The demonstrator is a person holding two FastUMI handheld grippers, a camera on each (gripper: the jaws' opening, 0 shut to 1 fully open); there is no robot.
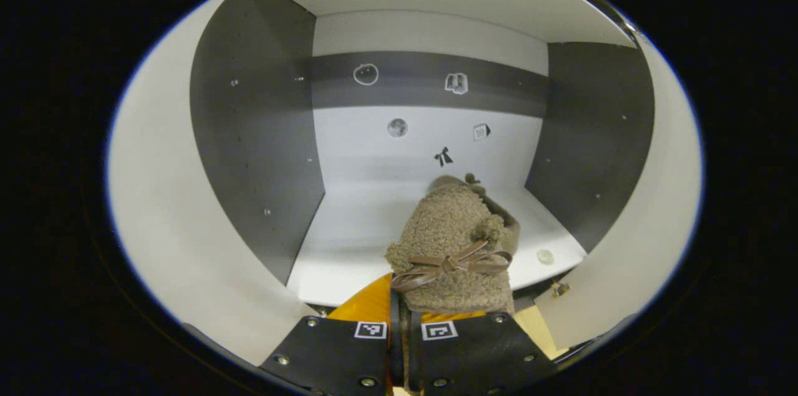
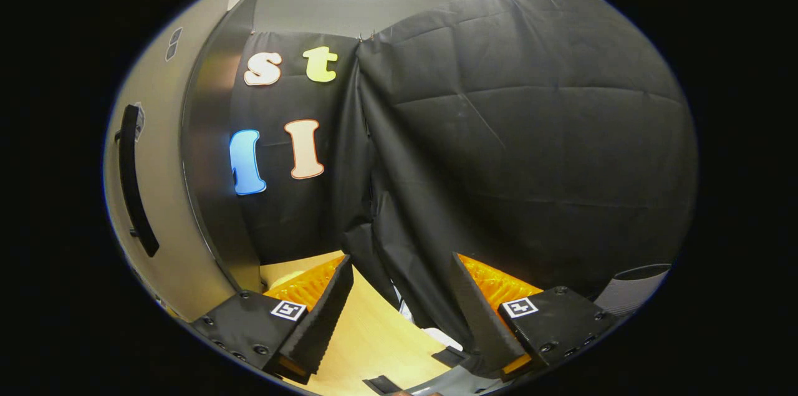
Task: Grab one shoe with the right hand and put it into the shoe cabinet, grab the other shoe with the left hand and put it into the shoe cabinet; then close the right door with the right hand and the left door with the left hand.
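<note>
Left gripper [image 1: 403,346]: clamped on brown fleece bow-tied shoe [image 1: 454,252], at grey-and-white shoe cabinet [image 1: 262,146] shelf. Right gripper [image 2: 399,315]: wide, empty. Other shoe's placement apparently unconfirmed; right door [image 2: 156,184] unclosed.

No readable text; small picture stickers [image 1: 442,157] mark the shoe cabinet's back wall [image 1: 374,153].

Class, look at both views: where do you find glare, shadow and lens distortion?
Left gripper view: the shoe cabinet is evenly lit, its straight walls bowed by the fisheye; soft shadow under the shoe. Right gripper view: ceiling glare at the top edge, a sheen along the door edge, which curves too.
</note>
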